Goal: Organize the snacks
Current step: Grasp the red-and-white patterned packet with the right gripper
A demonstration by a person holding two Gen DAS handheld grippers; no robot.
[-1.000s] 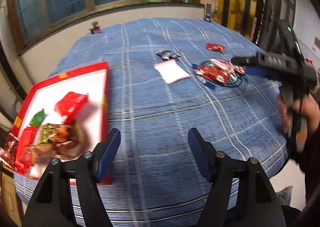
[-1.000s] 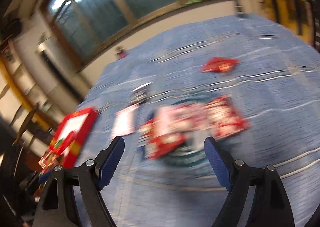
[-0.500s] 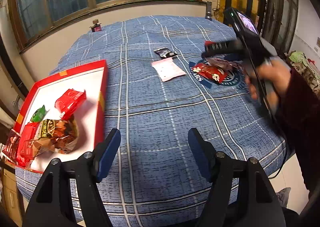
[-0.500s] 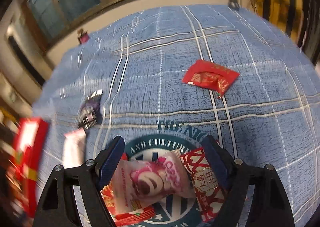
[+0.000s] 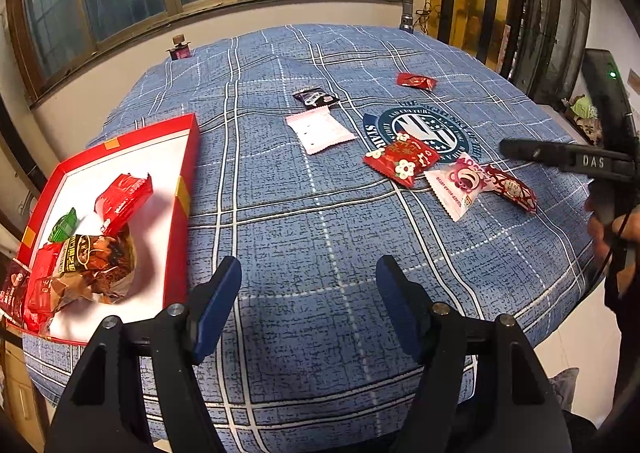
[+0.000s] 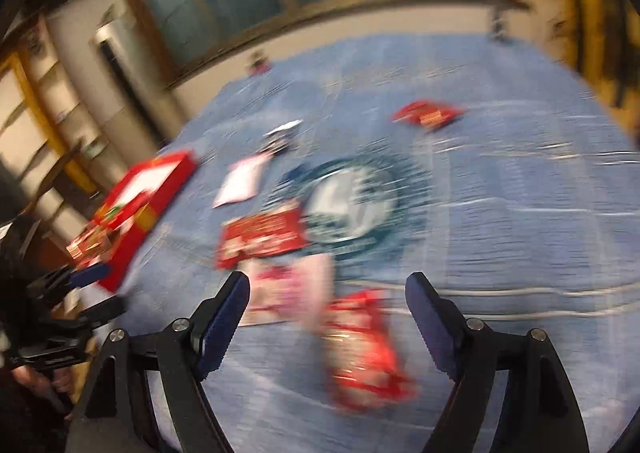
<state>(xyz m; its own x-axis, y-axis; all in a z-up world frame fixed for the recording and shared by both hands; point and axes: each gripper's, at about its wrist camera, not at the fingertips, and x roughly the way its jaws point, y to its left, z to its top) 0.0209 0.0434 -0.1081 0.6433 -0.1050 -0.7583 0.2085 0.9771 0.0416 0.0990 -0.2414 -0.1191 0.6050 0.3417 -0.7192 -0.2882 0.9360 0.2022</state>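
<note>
Left tool [image 5: 308, 303] held released over woven blue plaid tabletop [image 5: 288, 237]; right tool [image 6: 328, 317] released, blurred. Crinkly foil snack packets [image 5: 404, 163] scattered flat mid-tabletop; others piled in rectangular red cardboard tray [image 5: 186, 189] at left.

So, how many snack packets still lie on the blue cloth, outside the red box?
6: black packet, pale pink packet, far red packet, flowered red packet, pink bear packet, dark red packet.

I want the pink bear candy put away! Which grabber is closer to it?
Right. The right gripper hangs open just above the pink bear candy; the left gripper waits open near the red box.
</note>
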